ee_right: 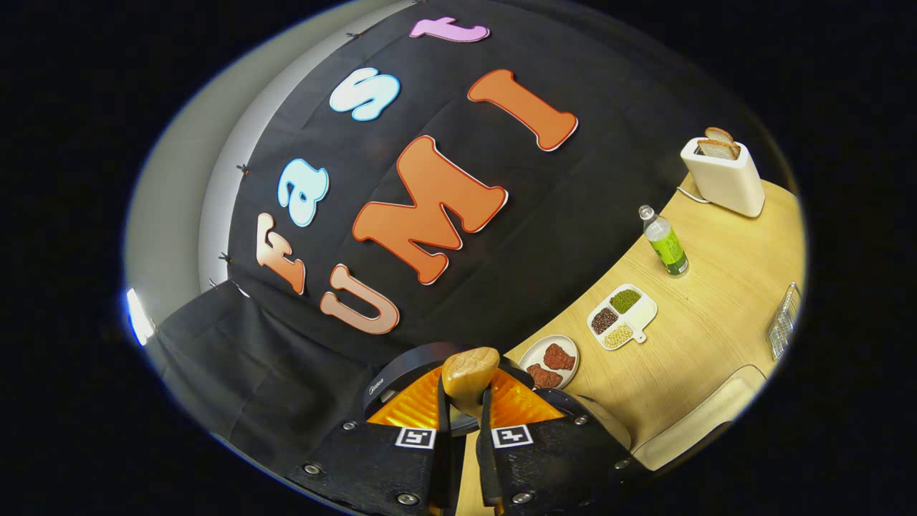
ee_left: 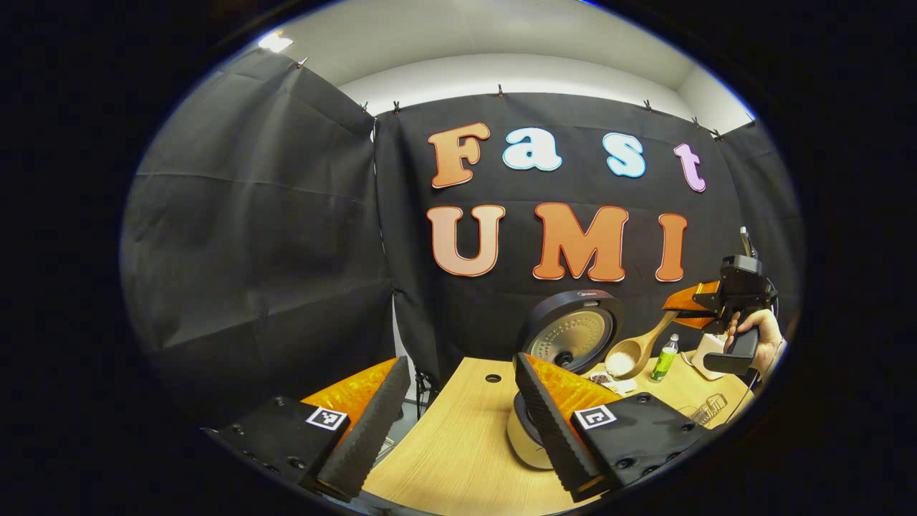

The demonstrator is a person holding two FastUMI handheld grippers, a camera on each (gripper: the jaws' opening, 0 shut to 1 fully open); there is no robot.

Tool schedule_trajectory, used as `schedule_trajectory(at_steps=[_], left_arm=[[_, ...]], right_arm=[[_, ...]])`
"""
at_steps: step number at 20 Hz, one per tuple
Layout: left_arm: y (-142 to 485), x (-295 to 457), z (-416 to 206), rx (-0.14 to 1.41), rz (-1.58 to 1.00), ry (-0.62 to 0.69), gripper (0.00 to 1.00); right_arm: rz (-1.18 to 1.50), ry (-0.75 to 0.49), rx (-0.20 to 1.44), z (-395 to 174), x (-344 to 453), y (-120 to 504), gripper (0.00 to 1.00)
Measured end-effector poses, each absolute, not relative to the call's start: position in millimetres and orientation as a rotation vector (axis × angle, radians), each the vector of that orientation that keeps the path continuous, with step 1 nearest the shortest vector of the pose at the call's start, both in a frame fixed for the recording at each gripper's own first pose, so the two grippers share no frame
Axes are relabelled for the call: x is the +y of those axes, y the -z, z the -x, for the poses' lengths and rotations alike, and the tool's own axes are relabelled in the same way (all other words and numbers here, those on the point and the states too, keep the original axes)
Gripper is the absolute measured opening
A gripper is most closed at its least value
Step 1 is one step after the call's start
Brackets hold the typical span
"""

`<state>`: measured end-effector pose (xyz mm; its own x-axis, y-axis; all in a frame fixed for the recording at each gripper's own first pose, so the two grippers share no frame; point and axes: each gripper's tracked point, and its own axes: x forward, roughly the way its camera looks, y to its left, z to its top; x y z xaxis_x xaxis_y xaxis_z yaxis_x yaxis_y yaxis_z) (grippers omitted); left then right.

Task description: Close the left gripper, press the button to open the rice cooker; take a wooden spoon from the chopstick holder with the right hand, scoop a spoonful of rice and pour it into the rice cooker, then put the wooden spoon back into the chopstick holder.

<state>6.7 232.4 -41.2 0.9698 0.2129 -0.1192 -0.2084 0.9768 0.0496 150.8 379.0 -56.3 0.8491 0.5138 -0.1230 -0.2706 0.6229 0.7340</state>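
Wooden table in a black-draped booth: rice cooker lid up, spoonful on its way.
Item one, our right gripper: fingers narrow and clamped on the wooden spoon, its handle end poking up between them. In the left gripper view the hand holds that tool high and level, bowl heaped with rice beside the raised lid. Item two, our left gripper: fingers spread wide, idle, low over the table edge. Handling note: we judge the pour needs the bowl carried fully over the pot mouth, which the left finger hides, then a slow roll of the wrist. Also present: bottle, toaster, divided dish.
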Motion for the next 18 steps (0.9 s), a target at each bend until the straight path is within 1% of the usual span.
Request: schedule_trajectory(at_steps=[18], left_arm=[[40.4,238.3,-9.0,0.121,-0.031,-0.219,0.97]], right_arm=[[-0.465,-0.521,0.233,-131.9,415.5,45.3,0.14]])
